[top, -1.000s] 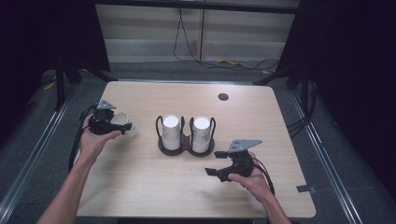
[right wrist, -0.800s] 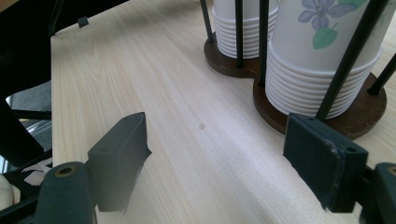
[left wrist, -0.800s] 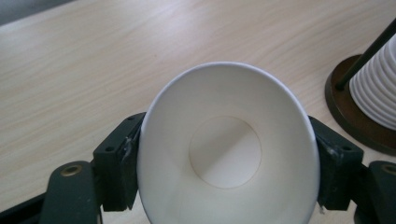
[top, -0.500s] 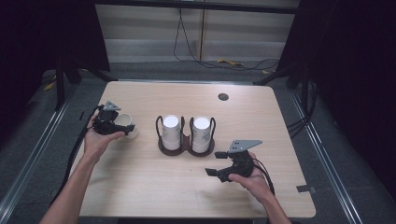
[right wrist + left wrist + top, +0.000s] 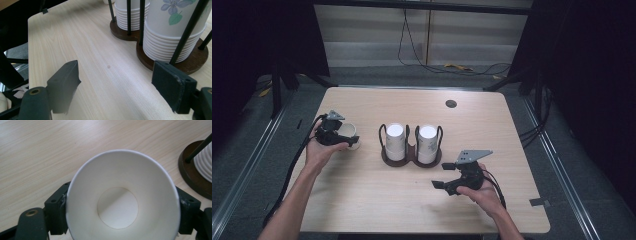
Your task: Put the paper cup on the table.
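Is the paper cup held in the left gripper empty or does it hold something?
Empty: the left gripper view looks into the paper cup, showing its bare white bottom.

White paper cup (image 5: 122,202), empty, plain inside, mouth facing left gripper's camera. Lies tipped on side, clamped at both sides between left tongs (image 5: 343,136) pads. Sits over light wood counter (image 5: 362,200) near left edge, well apart from cup rack.

We see the dark wooden two-bay cup holder (image 5: 411,156) at the middle of the light wooden table (image 5: 377,205), a stack of white paper cups (image 5: 395,142) in its left bay and another in its right. Left of it lies a single white paper cup (image 5: 348,134) between the left gripper's (image 5: 331,134) jaws. The right gripper (image 5: 458,181) sits nearer us, right of the holder.
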`<state>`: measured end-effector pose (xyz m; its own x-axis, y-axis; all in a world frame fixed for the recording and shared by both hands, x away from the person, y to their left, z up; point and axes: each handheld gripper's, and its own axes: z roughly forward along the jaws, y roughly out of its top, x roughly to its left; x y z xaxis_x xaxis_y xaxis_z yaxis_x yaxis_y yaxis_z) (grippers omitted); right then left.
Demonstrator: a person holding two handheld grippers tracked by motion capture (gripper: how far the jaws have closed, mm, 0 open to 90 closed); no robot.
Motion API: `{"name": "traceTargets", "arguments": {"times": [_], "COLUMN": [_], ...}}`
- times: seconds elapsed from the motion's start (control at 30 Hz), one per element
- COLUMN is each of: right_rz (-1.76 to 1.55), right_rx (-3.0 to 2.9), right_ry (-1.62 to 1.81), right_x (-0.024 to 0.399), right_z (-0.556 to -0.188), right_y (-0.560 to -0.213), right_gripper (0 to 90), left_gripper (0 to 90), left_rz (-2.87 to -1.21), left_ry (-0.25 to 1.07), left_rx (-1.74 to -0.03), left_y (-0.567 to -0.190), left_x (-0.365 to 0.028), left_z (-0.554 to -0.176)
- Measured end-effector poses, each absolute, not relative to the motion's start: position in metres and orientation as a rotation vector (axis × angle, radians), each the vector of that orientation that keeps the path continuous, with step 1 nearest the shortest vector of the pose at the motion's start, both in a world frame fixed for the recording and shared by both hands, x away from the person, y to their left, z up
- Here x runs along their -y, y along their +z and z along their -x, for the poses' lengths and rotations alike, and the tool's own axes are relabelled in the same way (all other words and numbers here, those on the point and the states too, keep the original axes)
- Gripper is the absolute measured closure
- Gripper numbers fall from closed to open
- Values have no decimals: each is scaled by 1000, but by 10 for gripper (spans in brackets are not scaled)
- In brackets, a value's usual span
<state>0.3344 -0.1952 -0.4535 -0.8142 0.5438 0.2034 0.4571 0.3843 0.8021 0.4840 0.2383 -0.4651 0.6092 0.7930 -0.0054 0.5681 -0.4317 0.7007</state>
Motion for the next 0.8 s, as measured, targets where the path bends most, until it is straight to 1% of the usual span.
{"name": "traceTargets", "arguments": {"times": [0.23, 0.53, 0.6, 0.63, 0.8], "right_rz": [-921, -917, -917, -914, -919], "right_rx": [-2530, -2527, -2528, -2528, -2535], "right_ry": [1423, 1428, 1425, 1425, 1417], "right_x": [195, 196, 195, 195, 195], "right_z": [-334, -334, -333, -334, -334], "right_y": [-453, -452, -452, -452, -453], "right_gripper": [217, 217, 217, 217, 217], "left_gripper": [161, 160, 159, 159, 163], "left_rz": [-2182, -2171, -2161, -2153, -2142], "left_ry": [400, 361, 309, 303, 302], "left_rx": [-1060, -1064, -1075, -1077, -1073], "left_y": [-467, -469, -472, -473, -476], "left_x": [-239, -245, -250, -251, -254], "left_z": [-485, -483, -481, -481, -477]}}
